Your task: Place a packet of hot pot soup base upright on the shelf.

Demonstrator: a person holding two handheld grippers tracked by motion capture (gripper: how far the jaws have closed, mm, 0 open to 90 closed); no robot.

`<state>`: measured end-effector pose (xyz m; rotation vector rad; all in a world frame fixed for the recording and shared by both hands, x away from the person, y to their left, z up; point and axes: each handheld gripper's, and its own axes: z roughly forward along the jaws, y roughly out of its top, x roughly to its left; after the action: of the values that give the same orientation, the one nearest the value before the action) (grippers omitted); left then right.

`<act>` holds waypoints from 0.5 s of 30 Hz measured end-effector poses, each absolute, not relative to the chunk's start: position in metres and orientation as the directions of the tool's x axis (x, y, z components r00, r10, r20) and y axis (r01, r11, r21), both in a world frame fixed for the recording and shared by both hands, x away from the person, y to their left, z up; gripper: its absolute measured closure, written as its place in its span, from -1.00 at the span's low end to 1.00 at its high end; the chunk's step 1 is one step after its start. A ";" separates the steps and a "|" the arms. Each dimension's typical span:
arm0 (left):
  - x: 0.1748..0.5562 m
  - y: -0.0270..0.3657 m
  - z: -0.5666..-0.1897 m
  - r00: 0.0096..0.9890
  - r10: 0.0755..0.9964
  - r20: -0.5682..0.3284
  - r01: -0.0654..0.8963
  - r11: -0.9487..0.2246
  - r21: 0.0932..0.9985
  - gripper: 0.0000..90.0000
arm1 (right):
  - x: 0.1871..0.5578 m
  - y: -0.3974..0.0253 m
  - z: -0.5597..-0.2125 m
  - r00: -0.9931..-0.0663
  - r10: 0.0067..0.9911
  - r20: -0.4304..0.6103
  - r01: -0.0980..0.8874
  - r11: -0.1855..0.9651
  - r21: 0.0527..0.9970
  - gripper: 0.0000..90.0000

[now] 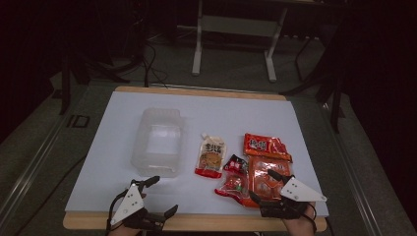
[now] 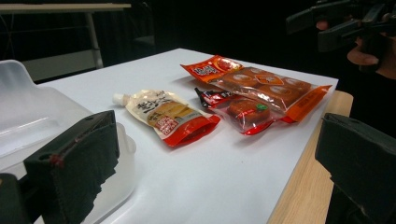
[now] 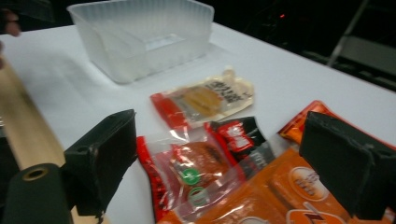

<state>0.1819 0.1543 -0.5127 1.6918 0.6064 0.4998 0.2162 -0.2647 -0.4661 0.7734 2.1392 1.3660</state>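
Observation:
Several snack packets lie right of centre on the white table [image 1: 123, 162]: a spouted pouch [image 1: 210, 156] [image 2: 168, 114] [image 3: 205, 98], a red packet [image 1: 265, 146] [image 2: 212, 67], an orange multi-piece packet [image 1: 265, 182] [image 2: 266, 86] [image 3: 289, 191], a small black-and-red packet [image 1: 236, 164] [image 3: 238, 133] and a clear red-edged packet [image 1: 233, 187] [image 2: 250, 112] [image 3: 187, 172]. My right gripper [image 1: 261, 184] [image 3: 219, 158] is open just above the near packets, holding nothing. My left gripper [image 1: 164, 195] [image 2: 215, 154] is open at the front edge, near the clear plastic container [image 1: 157, 142] [image 2: 28, 116] [image 3: 140, 32].
The table's wooden front edge [image 1: 206, 222] runs under both hands. Bare white surface stretches behind the container and packets. Beyond the table stand a white frame [image 1: 236, 29] and dark stands with cables on the floor.

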 end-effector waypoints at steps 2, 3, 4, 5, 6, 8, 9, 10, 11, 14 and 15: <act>0.182 0.154 -0.513 0.772 0.635 0.005 0.125 -0.159 0.979 -1.00 | 0.216 -0.264 -0.468 -0.712 0.695 -0.103 0.206 0.347 0.915 -0.76; 0.182 0.154 -0.513 0.773 0.634 0.007 0.123 -0.159 0.980 -1.00 | 0.217 -0.264 -0.469 -0.708 0.698 -0.102 0.208 0.345 0.915 -0.76; 0.181 0.153 -0.513 0.775 0.632 0.006 0.122 -0.159 0.980 -1.00 | 0.217 -0.263 -0.470 -0.702 0.704 -0.108 0.210 0.349 0.913 -0.76; 0.181 0.153 -0.512 0.775 0.632 0.009 0.120 -0.161 0.980 -1.00 | 0.217 -0.263 -0.471 -0.702 0.703 -0.115 0.205 0.354 0.913 -0.76; 0.181 0.153 -0.512 0.774 0.633 0.013 0.118 -0.164 0.979 -1.00 | 0.217 -0.262 -0.472 -0.704 0.698 -0.127 0.193 0.360 0.913 -0.75; 0.181 0.152 -0.512 0.776 0.631 0.016 0.116 -0.168 0.979 -1.00 | 0.217 -0.259 -0.472 -0.714 0.685 -0.148 0.191 0.393 0.900 -0.70; 0.181 0.152 -0.512 0.775 0.631 0.016 0.116 -0.167 0.979 -1.00 | 0.217 -0.257 -0.472 -0.721 0.677 -0.145 0.192 0.396 0.898 -0.69; 0.181 0.153 -0.512 0.775 0.632 0.017 0.115 -0.167 0.979 -1.00 | 0.217 -0.257 -0.472 -0.730 0.669 -0.142 0.193 0.401 0.895 -0.69; 0.181 0.153 -0.512 0.775 0.632 0.016 0.114 -0.165 0.980 -1.00 | 0.217 -0.256 -0.472 -0.733 0.666 -0.139 0.197 0.404 0.894 -0.69; 0.181 0.153 -0.512 0.775 0.631 0.014 0.115 -0.163 0.980 -1.00 | 0.216 -0.256 -0.470 -0.741 0.659 -0.129 0.194 0.394 0.898 -0.69; 0.181 0.153 -0.512 0.775 0.631 0.014 0.115 -0.163 0.980 -1.00 | 0.215 -0.256 -0.469 -0.747 0.653 -0.127 0.189 0.391 0.901 -0.69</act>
<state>0.1810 0.1533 -0.5119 1.6985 0.5929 0.5046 0.2152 -0.2555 -0.4686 0.7209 2.1875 1.3277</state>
